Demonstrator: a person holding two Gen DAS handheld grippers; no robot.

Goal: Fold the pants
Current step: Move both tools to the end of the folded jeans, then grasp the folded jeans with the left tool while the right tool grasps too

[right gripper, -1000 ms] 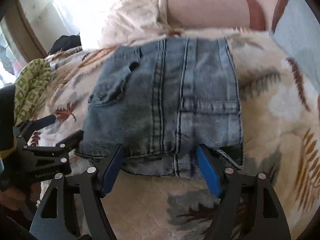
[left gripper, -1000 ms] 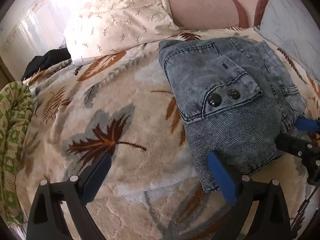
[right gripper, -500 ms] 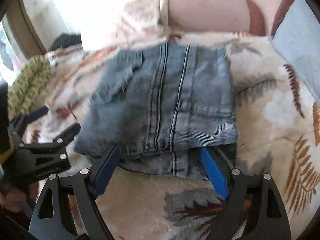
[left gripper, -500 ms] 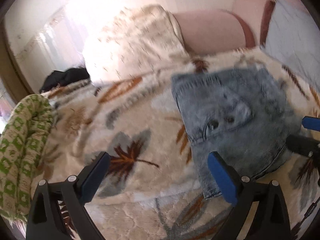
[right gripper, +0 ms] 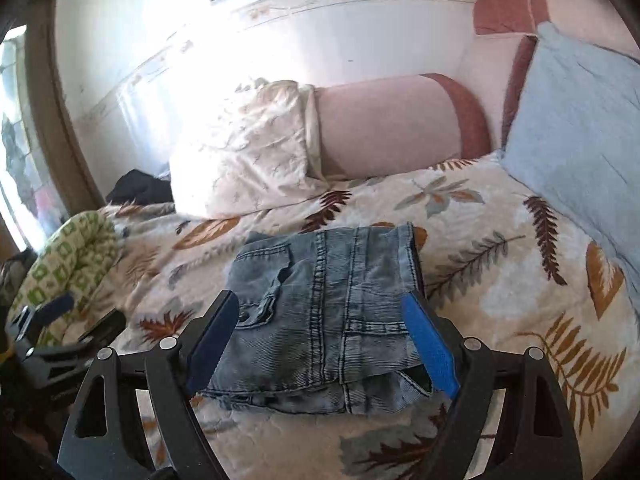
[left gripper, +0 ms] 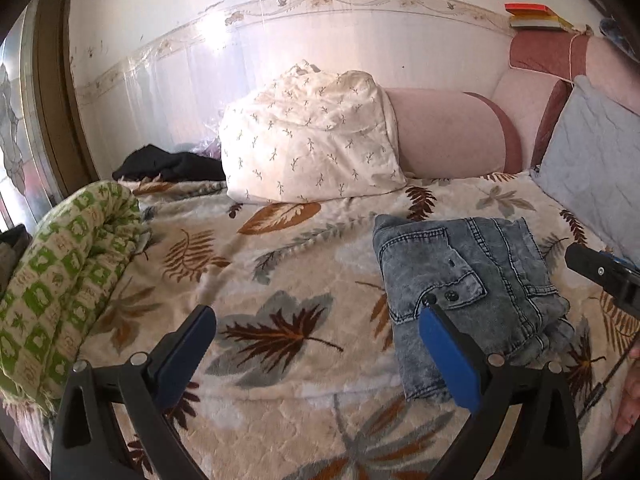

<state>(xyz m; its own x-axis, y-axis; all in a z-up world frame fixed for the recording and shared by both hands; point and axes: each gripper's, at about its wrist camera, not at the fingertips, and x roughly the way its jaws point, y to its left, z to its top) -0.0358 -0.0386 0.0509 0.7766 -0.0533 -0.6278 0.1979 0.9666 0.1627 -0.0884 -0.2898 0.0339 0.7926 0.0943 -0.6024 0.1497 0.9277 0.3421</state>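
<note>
The left hand-held gripper (left gripper: 316,356) is held spread with nothing between its blue pads, over bare blanket (left gripper: 256,280) just left of the pants (left gripper: 464,280). The right hand-held gripper (right gripper: 320,344) is also spread wide, its jaws having just been opening, with nothing pinched; the denim is seen between the fingers only because it lies on the bed beyond them. Both are kept off the fabric, presumably so the finished bundle is not dragged. The pants are left as a compact folded rectangle in the middle of the leaf-print blanket, pocket flap up, lower layers slightly stepped at the near edge. The white pillow (left gripper: 312,140), pink bolster (left gripper: 448,132) and green patterned bedding (left gripper: 68,272) are well apart from the fold. Task judged essentially done.
</note>
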